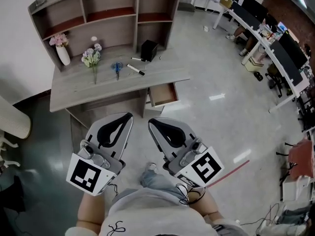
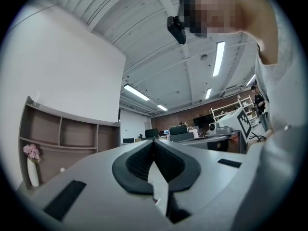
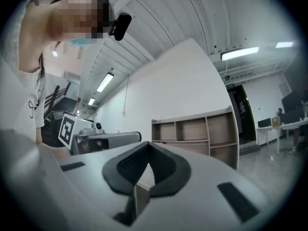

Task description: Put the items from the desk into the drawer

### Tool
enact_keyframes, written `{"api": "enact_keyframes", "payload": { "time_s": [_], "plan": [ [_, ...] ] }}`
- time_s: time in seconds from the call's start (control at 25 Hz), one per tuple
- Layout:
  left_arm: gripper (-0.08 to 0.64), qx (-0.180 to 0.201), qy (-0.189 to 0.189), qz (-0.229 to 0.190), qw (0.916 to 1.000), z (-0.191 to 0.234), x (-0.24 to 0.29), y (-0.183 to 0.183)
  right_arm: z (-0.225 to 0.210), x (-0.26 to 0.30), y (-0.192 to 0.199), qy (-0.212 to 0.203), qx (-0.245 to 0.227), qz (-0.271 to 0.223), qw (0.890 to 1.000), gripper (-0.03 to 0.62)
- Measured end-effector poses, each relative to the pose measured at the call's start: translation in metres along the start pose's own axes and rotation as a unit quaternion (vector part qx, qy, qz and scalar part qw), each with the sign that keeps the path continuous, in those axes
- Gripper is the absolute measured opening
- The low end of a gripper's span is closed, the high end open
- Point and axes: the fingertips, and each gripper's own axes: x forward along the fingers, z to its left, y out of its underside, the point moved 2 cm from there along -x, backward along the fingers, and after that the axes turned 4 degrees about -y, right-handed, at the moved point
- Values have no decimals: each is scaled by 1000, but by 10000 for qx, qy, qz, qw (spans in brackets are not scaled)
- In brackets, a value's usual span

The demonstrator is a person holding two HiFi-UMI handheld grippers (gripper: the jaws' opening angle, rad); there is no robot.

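Observation:
On the grey desk (image 1: 74, 93) lie blue scissors (image 1: 116, 67), a black-and-white marker (image 1: 136, 70), a second pen (image 1: 138, 59) and a black box (image 1: 148, 49). A white vase of pink flowers (image 1: 62, 53) and a glass with a flower bunch (image 1: 92, 59) stand on the desk's left half. The drawer (image 1: 163, 94) under the desk's right end is pulled out. My left gripper (image 1: 130, 115) and right gripper (image 1: 150, 121) hover side by side, well short of the desk, both shut on nothing. The pads (image 2: 144, 162) of the left gripper meet at their tips.
A wooden shelf unit (image 1: 106, 6) stands on the back of the desk, and it also shows in the right gripper view (image 3: 202, 134). Office desks with monitors (image 1: 275, 43) line the far right. Pale floor (image 1: 226, 92) lies between. A white seat (image 1: 12, 124) is at the left.

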Motion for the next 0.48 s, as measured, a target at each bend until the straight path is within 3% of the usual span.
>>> {"api": "enact_keyframes", "payload": {
  "time_s": [0.24, 0.48],
  "plan": [
    [11, 85, -164, -157, 9997, 14, 56, 7, -56, 9, 7, -202, 26, -10, 9998, 8],
    [11, 17, -232, 113, 9997, 32, 81, 25, -92, 31, 17, -246, 140, -7, 9996, 8]
  ]
}}
